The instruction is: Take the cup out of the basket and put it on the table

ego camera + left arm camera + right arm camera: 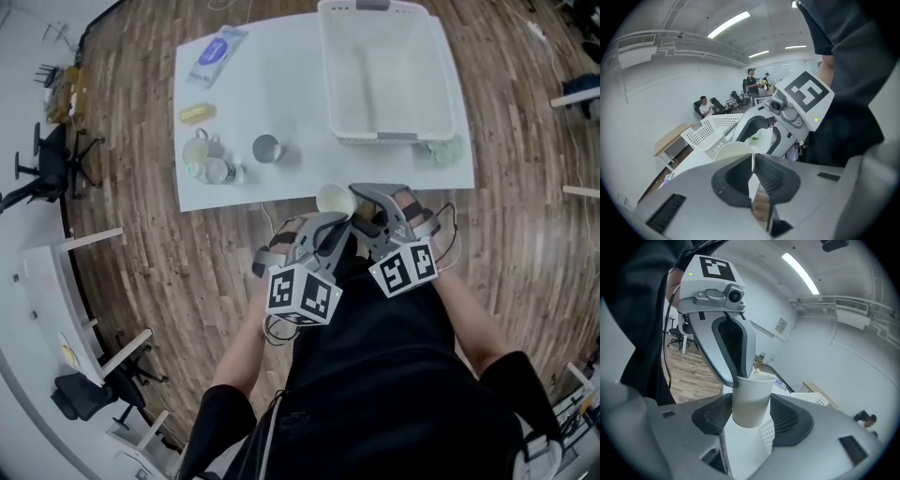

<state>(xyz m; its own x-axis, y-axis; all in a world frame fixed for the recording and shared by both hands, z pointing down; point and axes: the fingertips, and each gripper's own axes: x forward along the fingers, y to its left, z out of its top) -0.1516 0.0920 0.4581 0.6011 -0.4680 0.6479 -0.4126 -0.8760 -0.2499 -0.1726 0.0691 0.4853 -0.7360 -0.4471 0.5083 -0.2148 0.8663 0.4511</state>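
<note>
1. On the left part of the surface point(281, 84) stand a metal cup point(266, 148) and a few small items. They are well apart from the action.
2. The left tool point(753, 157) is narrowed to a pinch on the rim of the paper cup point(335, 199), one pad inside the mouth and one outside. This grip alone appears to carry it.
3. The cup is out of the basket. It is held in the air at the near edge of the surface and has not yet been set down. It is probably very light, thin-walled and easily crushed. The rolled rim is likely its stiffest part, and the smooth tapered side may slip.
4. The right tool point(751, 413) stands wide, its pads bracketing the cup's body. The wall shows no dent. A gentle hold on the upper body, just under the rim, looks safest.
5. The white basket point(448, 94) sits at the right rear, with nothing visible inside.
</note>
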